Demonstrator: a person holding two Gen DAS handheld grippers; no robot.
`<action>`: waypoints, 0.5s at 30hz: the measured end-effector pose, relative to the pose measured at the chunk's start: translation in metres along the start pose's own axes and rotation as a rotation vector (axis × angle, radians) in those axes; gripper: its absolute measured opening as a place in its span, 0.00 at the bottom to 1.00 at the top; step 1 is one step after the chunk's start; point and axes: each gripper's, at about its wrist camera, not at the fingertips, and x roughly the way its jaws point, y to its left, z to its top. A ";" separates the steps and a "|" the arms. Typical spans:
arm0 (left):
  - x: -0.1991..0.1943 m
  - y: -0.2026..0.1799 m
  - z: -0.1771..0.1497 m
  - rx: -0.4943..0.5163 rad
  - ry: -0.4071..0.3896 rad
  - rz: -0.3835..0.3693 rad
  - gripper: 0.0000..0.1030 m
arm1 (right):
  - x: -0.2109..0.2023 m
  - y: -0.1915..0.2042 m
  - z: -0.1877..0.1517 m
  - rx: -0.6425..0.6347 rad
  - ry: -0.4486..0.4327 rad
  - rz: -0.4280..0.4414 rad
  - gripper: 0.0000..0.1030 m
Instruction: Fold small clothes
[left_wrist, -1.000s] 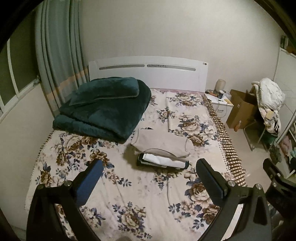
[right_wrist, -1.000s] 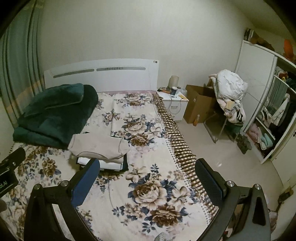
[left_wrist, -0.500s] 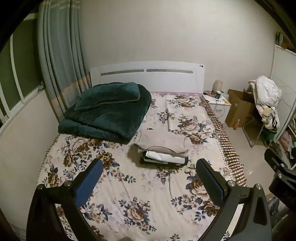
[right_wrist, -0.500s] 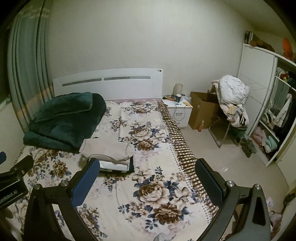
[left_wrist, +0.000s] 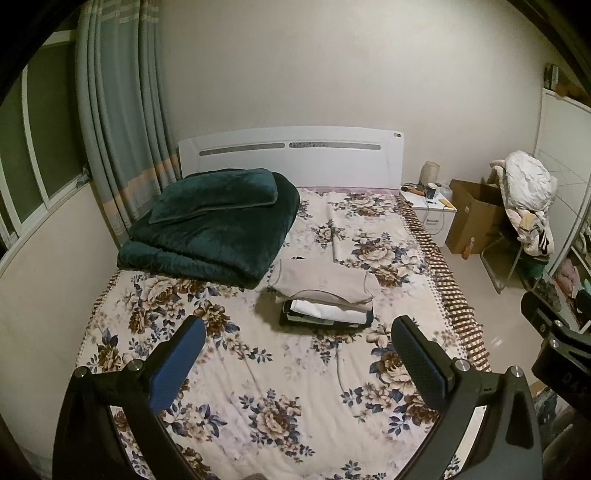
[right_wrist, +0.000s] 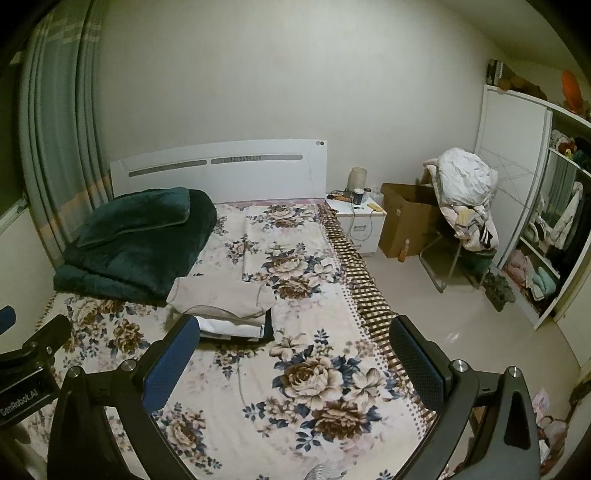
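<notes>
A: Left wrist view: the left gripper (left_wrist: 297, 345) has its 2 blue-padded jaws spread wide, grasping nothing, above the floral bedsheet (left_wrist: 258, 369).

B: The right gripper (right_wrist: 295, 347) is likewise released. The folded stack of beige, white and dark small clothes (right_wrist: 225, 306) lies mid-bed, touching the folded dark green blanket (right_wrist: 136, 243).

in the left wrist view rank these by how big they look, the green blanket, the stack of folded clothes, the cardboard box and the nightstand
1. green blanket
2. stack of folded clothes
3. cardboard box
4. nightstand
The box and nightstand stand farther off, so their true sizes may be understated.
</notes>
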 end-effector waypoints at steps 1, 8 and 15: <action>0.000 0.000 0.000 -0.001 0.001 0.001 1.00 | -0.003 0.001 0.000 -0.002 0.000 0.000 1.00; -0.004 0.000 -0.001 -0.002 0.001 -0.001 1.00 | -0.012 0.004 -0.001 -0.003 0.001 0.007 1.00; -0.012 -0.002 0.001 -0.004 -0.013 -0.003 1.00 | -0.012 0.008 0.003 -0.001 -0.004 0.019 1.00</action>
